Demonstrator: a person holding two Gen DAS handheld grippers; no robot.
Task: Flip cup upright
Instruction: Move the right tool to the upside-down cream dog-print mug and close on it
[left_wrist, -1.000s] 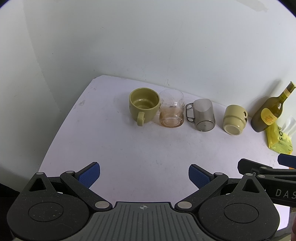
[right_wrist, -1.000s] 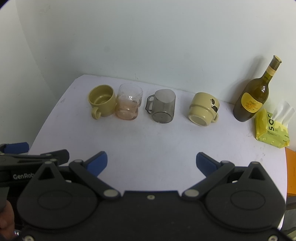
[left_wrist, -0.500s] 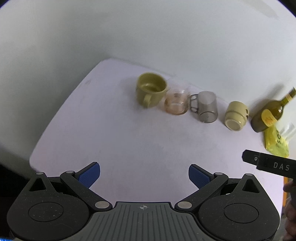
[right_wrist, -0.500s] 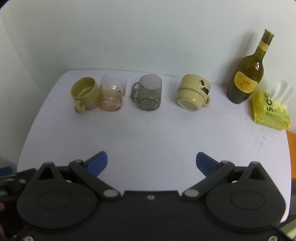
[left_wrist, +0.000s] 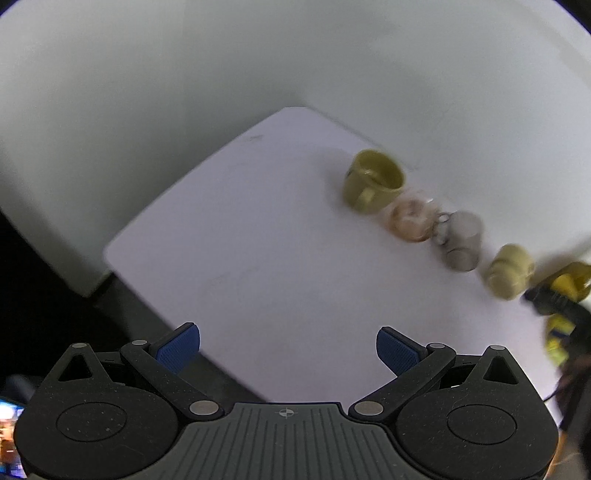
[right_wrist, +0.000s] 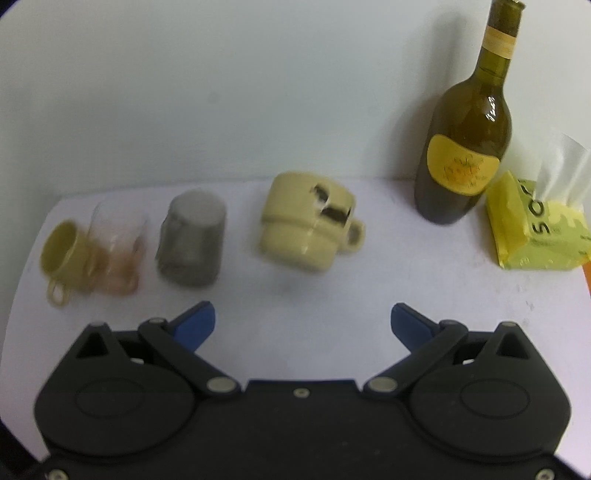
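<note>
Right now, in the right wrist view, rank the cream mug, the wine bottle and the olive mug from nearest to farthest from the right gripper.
1. cream mug: upside down, just ahead of the open right gripper, near centre.
2. olive mug: far left end of the row.
3. wine bottle: upright at the back right, by the wall.
The last two are nearly too close to call.

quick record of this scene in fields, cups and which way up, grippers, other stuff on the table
cream mug: upside down, handle to the right
grey cup: upside down
pink glass: blurred, orientation unclear
olive mug: upright
right gripper: open, empty, facing the cream mug
left gripper: open, empty
others: wine bottle, yellow tissue pack
surface: white table
</note>
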